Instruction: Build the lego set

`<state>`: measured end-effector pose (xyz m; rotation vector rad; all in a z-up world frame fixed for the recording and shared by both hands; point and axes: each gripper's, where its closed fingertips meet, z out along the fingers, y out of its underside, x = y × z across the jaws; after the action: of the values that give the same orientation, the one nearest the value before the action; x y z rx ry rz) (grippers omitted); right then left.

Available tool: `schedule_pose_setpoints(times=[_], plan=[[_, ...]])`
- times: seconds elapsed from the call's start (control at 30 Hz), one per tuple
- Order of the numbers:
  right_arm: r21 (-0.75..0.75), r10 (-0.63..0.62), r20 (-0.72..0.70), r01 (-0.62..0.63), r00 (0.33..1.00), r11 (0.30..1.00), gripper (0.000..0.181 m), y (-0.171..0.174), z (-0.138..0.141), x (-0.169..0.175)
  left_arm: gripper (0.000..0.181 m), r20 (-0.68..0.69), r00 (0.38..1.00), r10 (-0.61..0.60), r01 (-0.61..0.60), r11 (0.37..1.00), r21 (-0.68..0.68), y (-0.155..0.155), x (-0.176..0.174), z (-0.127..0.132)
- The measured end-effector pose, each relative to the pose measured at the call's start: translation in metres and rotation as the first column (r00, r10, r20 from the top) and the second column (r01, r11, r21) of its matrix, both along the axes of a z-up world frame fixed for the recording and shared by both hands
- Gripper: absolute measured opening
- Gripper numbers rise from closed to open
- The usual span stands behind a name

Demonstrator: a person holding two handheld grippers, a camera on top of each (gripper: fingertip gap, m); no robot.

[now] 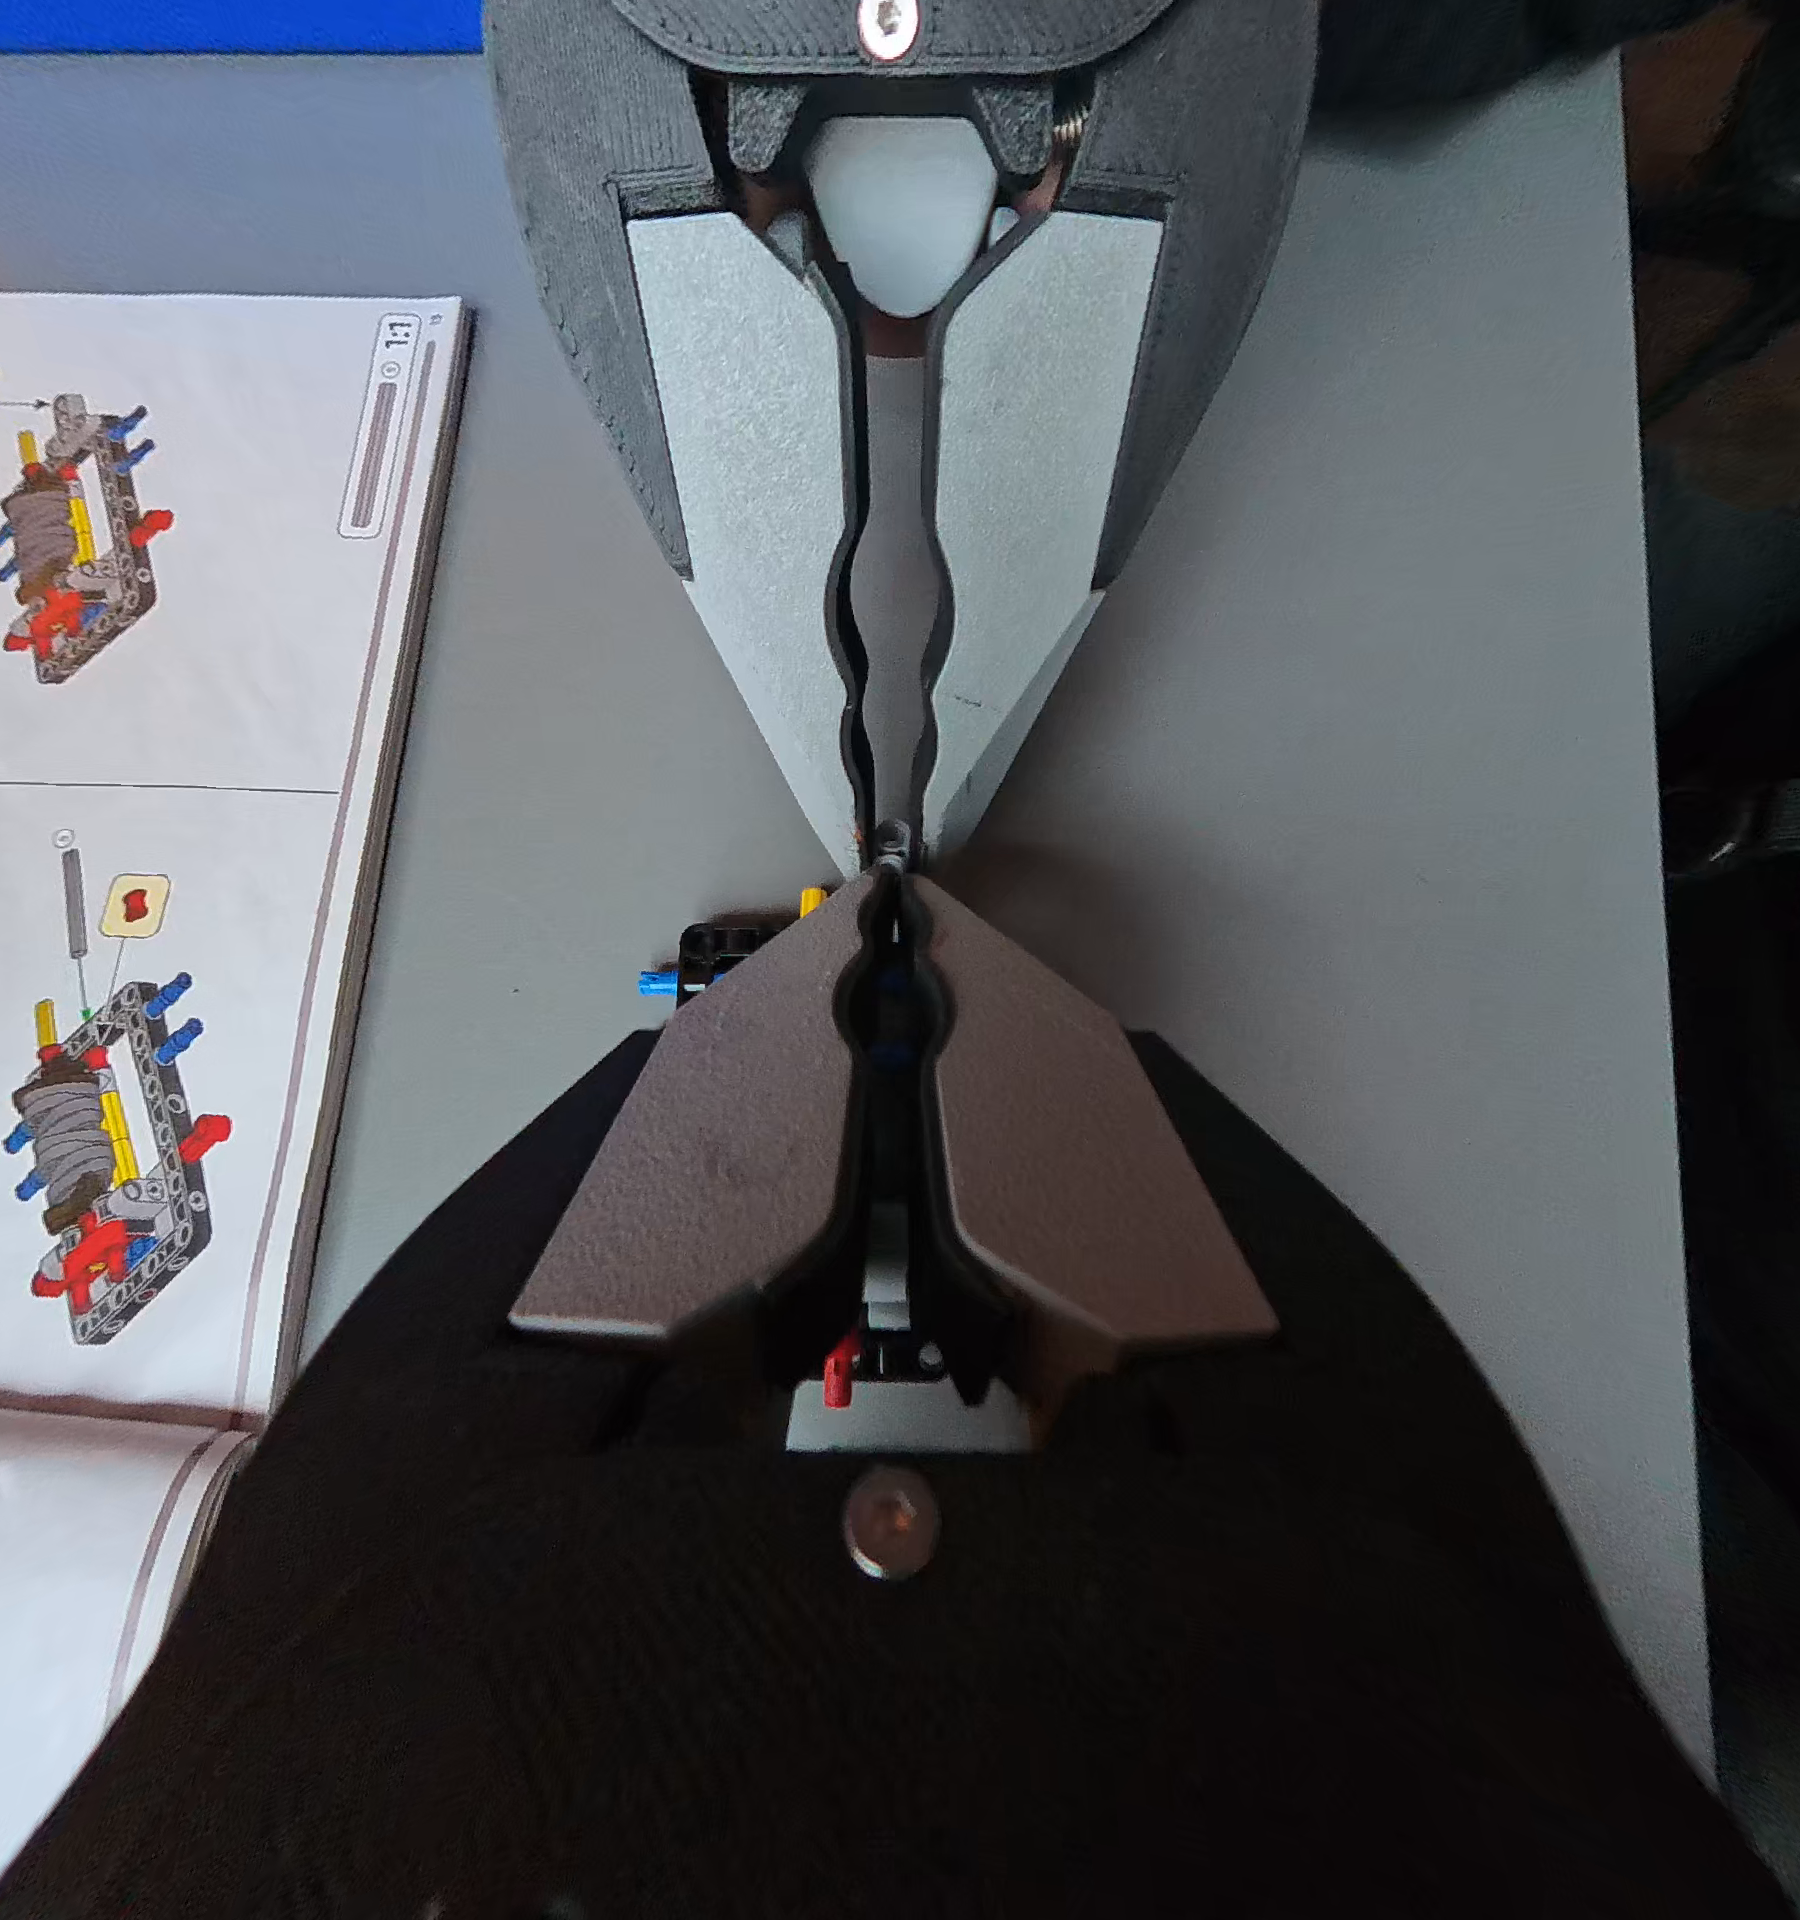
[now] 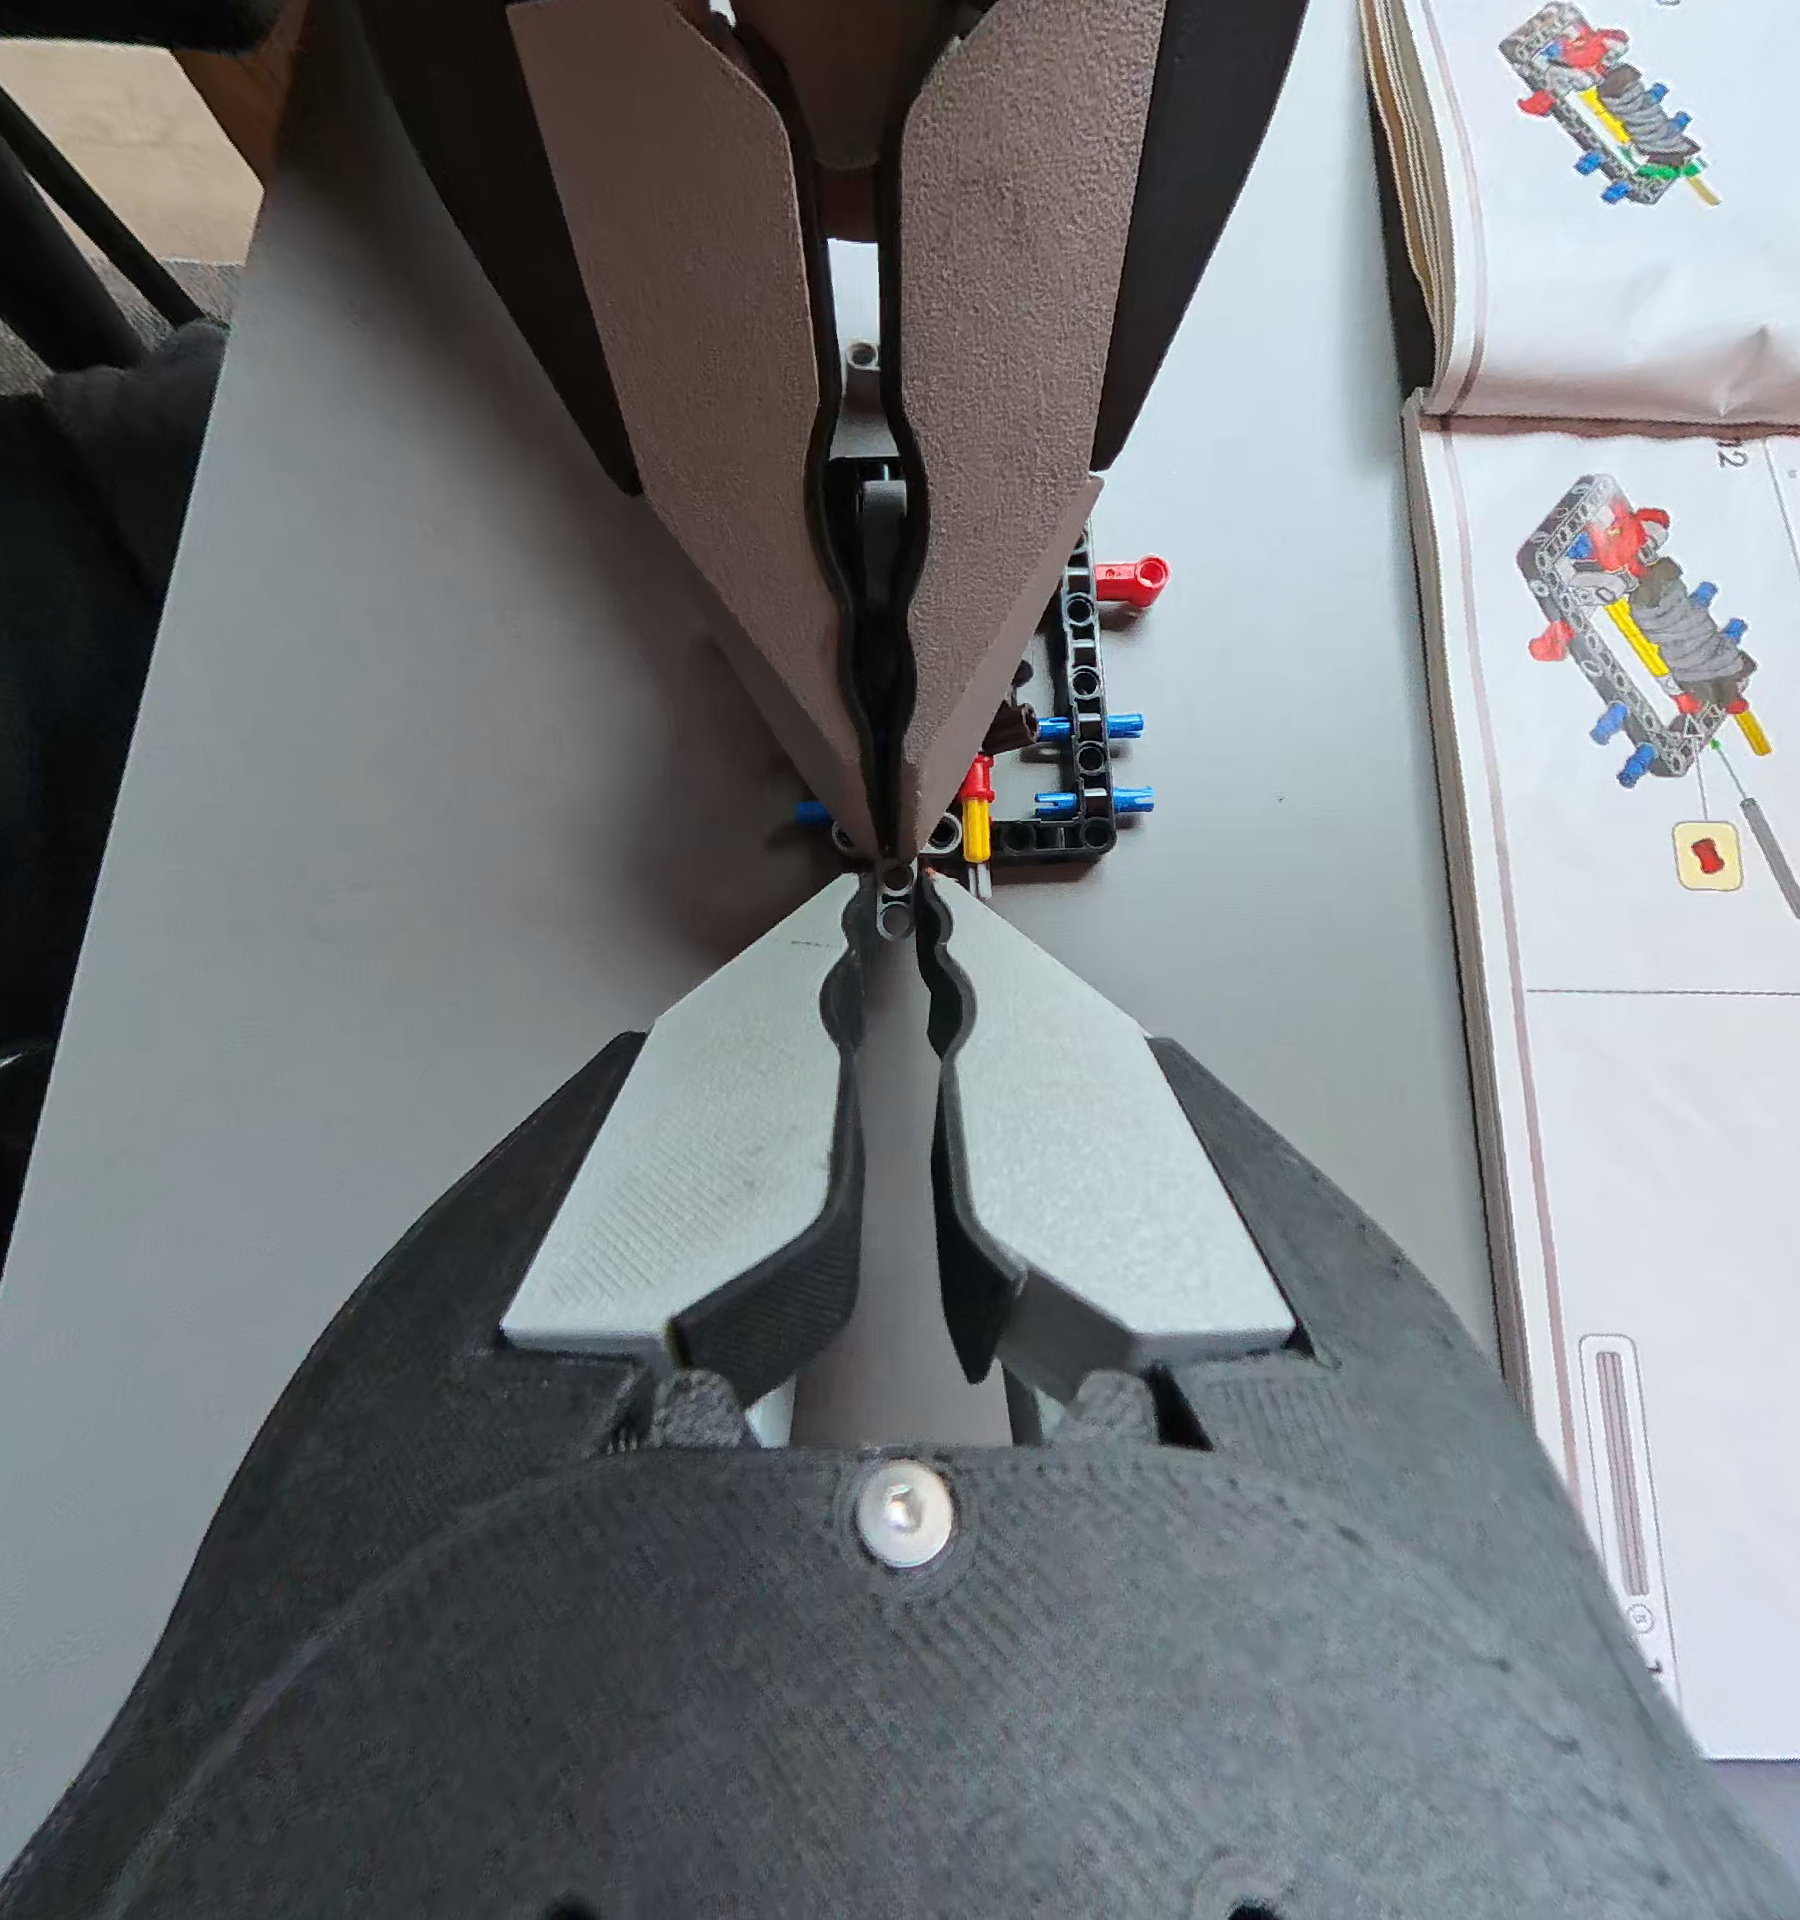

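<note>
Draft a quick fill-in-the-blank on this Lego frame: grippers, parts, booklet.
1. The right gripper with pale grey fingers pinches a small dark grey connector showing ___ round holes.
2. In the right wrist view, the open paper instruction booklet lies to the ___ of both grippers.
3. The left gripper with brown fingers holds the black rectangular Lego frame, and the two short pins through its long beam near the corner are ___.

Missing words: two; right; blue
</note>
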<state>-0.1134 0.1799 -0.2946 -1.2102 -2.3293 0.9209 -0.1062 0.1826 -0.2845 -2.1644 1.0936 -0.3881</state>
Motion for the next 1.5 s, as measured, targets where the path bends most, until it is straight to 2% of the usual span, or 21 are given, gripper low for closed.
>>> schedule_pose_setpoints(times=[0.13, 0.4, 0.77, 0.93, 1.2, 1.5], plan=[[0.027, 0.01, 0.028, -0.01, 1.0, 1.0, 0.004, -0.001, 0.0, -0.003, 0.0, 0.022, 1.0, 0.003, -0.003, 1.0, 0.002, -0.002, -0.003, 0.0], [0.097, 0.04, 0.127, -0.052, 0.991, 0.994, 0.004, -0.004, 0.0, -0.006, 0.0, 0.014, 1.0, 0.027, -0.028, 0.995, 0.092, -0.005, -0.008, 0.001], [0.194, 0.071, 0.21, -0.112, 0.975, 0.975, 0.004, -0.007, -0.002, -0.007, 0.0, 0.001, 0.998, 0.067, -0.067, 0.993, 0.098, -0.009, -0.009, 0.0], [0.215, 0.079, 0.206, -0.124, 0.975, 0.969, 0.004, -0.009, -0.001, -0.008, 0.0, 0.034, 0.994, 0.099, -0.1, 0.995, 0.027, -0.014, -0.01, 0.002], [0.227, 0.106, 0.225, -0.158, 0.969, 0.961, 0.004, -0.011, 0.0, -0.01, 0.0, -0.018, 0.998, 0.068, -0.067, 0.997, 0.047, -0.017, -0.014, 0.002], [0.225, 0.116, 0.253, -0.175, 0.961, 0.959, 0.004, -0.013, -0.002, -0.016, 0.0, 0.019, 0.994, 0.103, -0.103, 0.995, 0.005, -0.016, -0.022, 0.002]])
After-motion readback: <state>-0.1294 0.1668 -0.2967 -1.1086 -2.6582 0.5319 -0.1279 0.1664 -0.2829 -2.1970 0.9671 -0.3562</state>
